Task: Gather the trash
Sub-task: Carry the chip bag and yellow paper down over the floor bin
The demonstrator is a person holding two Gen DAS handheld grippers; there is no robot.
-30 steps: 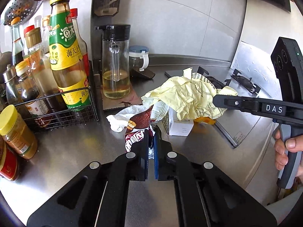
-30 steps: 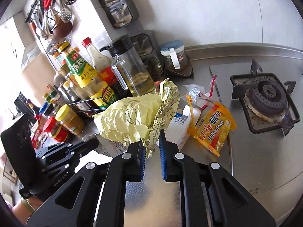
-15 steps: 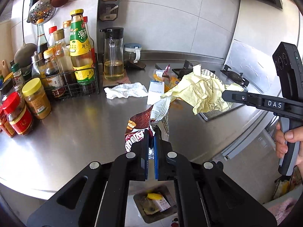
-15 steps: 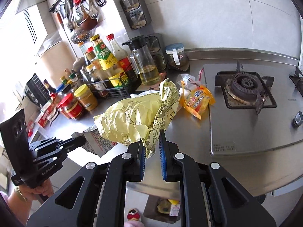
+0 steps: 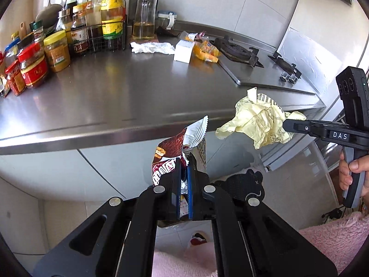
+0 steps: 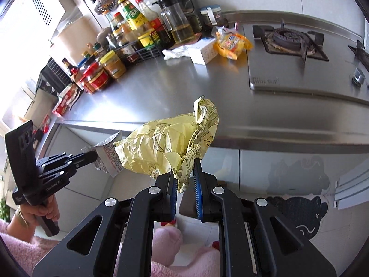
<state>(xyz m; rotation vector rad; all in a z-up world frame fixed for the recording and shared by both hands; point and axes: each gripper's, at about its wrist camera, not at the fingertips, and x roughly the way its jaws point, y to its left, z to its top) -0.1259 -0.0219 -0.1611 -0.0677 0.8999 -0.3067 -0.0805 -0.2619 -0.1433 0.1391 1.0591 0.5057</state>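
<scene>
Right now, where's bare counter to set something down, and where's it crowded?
Free: the wide steel stretch of counter between the red and yellow jars on the left and the gas hob on the right, forward to the front edge. Crowded: back left around the bottle rack, and back centre, where the white tissue, small white box and orange packet lie.

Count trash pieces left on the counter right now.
3, all near the stove: white crumpled tissue, small white box, orange-yellow soap packet. The tissue and box may hide more behind them.
</scene>
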